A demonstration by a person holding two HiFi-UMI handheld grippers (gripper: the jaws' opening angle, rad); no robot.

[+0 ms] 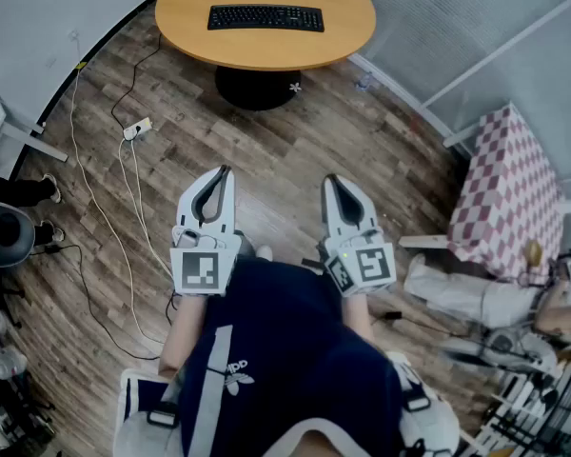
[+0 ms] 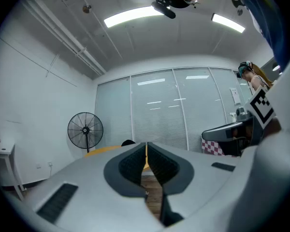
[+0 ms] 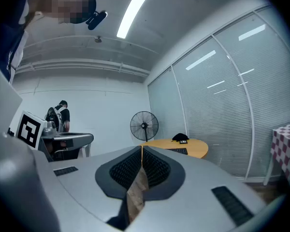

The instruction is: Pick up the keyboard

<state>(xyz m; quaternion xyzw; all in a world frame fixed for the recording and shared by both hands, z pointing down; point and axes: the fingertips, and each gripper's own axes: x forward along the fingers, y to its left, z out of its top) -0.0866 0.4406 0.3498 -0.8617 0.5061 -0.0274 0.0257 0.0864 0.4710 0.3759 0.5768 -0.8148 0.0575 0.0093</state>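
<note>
A black keyboard (image 1: 265,17) lies flat on a round wooden table (image 1: 352,27) at the top of the head view, well ahead of both grippers. My left gripper (image 1: 226,170) and right gripper (image 1: 329,179) are held level over the wooden floor, side by side and far short of the table. Both are shut with nothing between the jaws. In the right gripper view the keyboard (image 3: 179,151) shows as a dark strip on the table (image 3: 195,149), beyond my right gripper (image 3: 142,148). In the left gripper view my left gripper (image 2: 146,145) hides most of the table (image 2: 101,150).
White and black cables (image 1: 124,188) and a power strip (image 1: 137,128) lie on the floor at the left. A checkered cloth (image 1: 509,198) covers furniture at the right. A standing fan (image 3: 144,125) is by the wall. Another person (image 3: 58,117) stands at the left of the right gripper view.
</note>
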